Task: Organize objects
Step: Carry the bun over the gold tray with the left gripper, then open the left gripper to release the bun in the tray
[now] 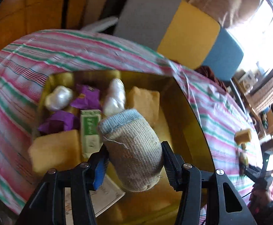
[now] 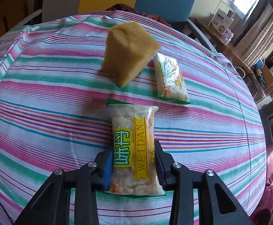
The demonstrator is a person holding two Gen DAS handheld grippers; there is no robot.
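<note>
Readable print is showing on one snack packet only.

The clear snack packet [image 2: 134, 150] is carrying a yellow band with "WEIDAN" in brown capitals running lengthwise, and beside it a yellow-green patch with two large white Chinese characters; a line of small orange characters along its edge is staying too fine to read. The second snack packet [image 2: 171, 78] is showing print too small to read. In the left wrist view, a green-and-white box [image 1: 90, 131] is bearing green characters, blurred beyond reading.
</note>
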